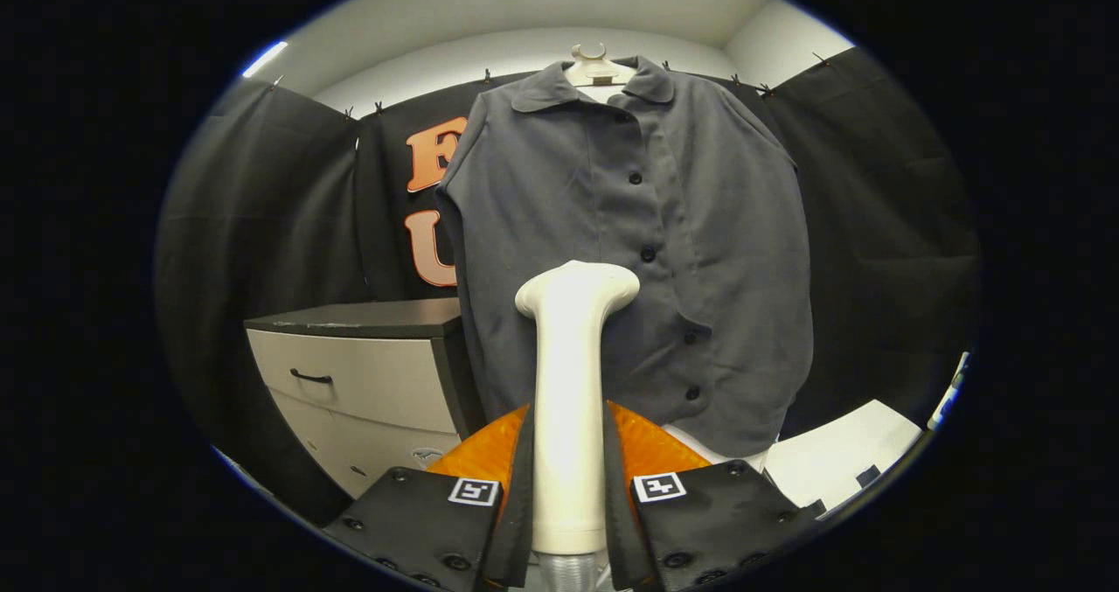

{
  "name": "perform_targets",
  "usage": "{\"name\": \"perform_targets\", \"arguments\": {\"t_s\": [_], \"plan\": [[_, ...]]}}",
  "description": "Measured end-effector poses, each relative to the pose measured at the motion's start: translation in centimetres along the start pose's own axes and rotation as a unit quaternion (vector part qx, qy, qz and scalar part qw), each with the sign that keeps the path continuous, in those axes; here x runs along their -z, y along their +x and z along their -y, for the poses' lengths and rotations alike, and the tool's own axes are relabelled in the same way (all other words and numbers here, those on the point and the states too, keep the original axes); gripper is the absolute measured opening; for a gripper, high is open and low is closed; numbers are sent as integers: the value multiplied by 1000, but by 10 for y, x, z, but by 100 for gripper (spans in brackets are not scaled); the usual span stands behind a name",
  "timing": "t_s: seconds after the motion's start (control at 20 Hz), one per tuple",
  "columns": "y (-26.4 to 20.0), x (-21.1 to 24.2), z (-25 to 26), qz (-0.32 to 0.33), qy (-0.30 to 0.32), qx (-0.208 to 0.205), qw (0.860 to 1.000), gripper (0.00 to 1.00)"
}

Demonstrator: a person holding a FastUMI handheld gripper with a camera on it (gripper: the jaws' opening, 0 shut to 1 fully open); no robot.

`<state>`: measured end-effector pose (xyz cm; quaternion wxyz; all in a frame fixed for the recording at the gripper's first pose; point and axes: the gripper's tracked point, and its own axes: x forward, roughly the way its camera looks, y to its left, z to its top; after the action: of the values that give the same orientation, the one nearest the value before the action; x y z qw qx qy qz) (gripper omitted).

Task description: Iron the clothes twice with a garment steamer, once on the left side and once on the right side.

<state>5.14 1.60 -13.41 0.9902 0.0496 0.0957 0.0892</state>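
Your dark grey buttoned shirt (629, 251) hangs on a cream plastic hanger (594, 66) across the centre and upper part of the frame, with a white drawer cabinet with a dark top (367, 373) at lower left. At bottom centre, your gripper (568, 487) has both black fingers (516, 487) clenched on the handle of the cream handheld garment steamer (573, 382), whose head stands upright before the shirt's lower front.

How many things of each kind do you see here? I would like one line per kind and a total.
Garment steamer, held between the fingers: 1
Gripper, shut on the steamer: 1
Grey shirt: 1
Hanger: 1
Drawer cabinet: 1
Total: 5
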Motion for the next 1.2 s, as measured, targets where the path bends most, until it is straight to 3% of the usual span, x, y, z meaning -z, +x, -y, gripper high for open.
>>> {"name": "perform_targets", "arguments": {"t_s": [0.35,0.65,1.0,1.2], "plan": [[-13,23,7,-27,-13,5,1000,42],[-34,12,2,-19,-12,3,1000,42],[-62,-93,32,88,-20,26,996,42],[-53,-147,67,129,-20,38,991,42]]}}
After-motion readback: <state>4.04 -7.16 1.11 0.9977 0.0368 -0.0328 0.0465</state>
